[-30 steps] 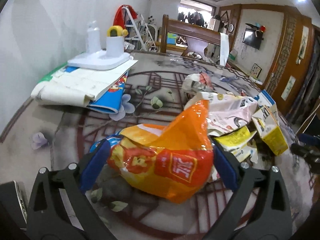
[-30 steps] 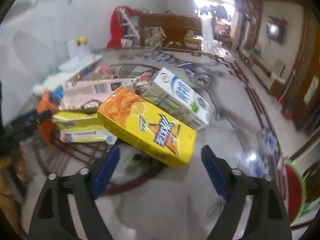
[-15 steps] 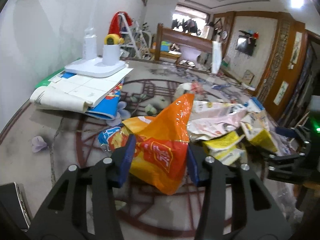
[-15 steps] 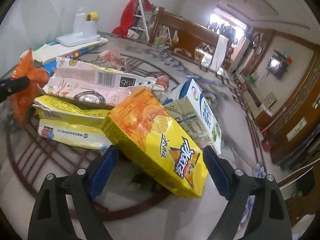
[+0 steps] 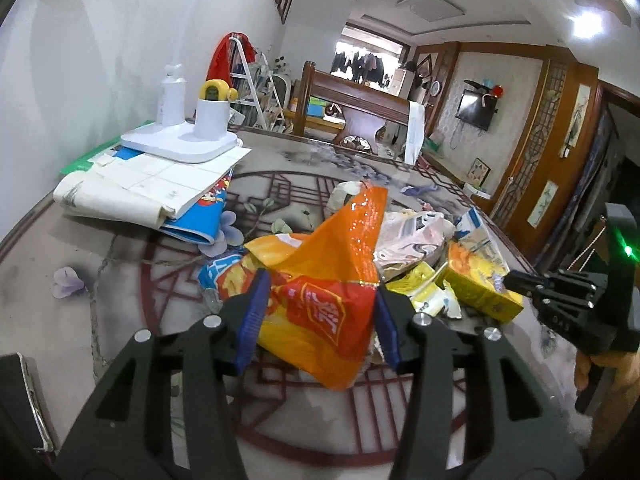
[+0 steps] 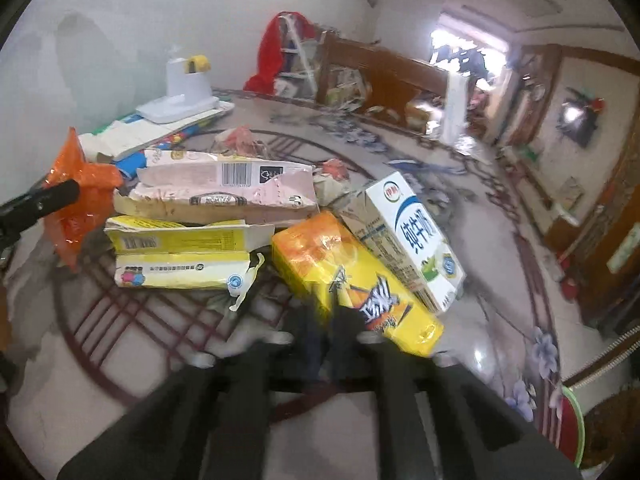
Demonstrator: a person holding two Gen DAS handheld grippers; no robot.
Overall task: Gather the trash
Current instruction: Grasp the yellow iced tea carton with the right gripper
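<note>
A crumpled orange snack bag point(image 5: 320, 304), its red panel printed with large Chinese characters, is gripped between the blue pads of the left gripper point(image 5: 318, 320), whose jaws are partly closed on it; one corner of the bag is pointed up and away from the tool. Just ahead of the right gripper point(image 6: 334, 320), a yellow juice carton point(image 6: 352, 280) with bold Chinese lettering is pinched at its near edge between jaws that have just been closing and are blurred; its long axis is run diagonally, from far left to near right of the tool. Directly beyond it, a white-and-blue milk carton point(image 6: 416, 240) marked 纯牛奶 is lain parallel. To the tool's left, a pink barcoded pack point(image 6: 224, 192) and a torn yellow box point(image 6: 180, 256) are stacked crosswise on the patterned table point(image 6: 120, 340).
</note>
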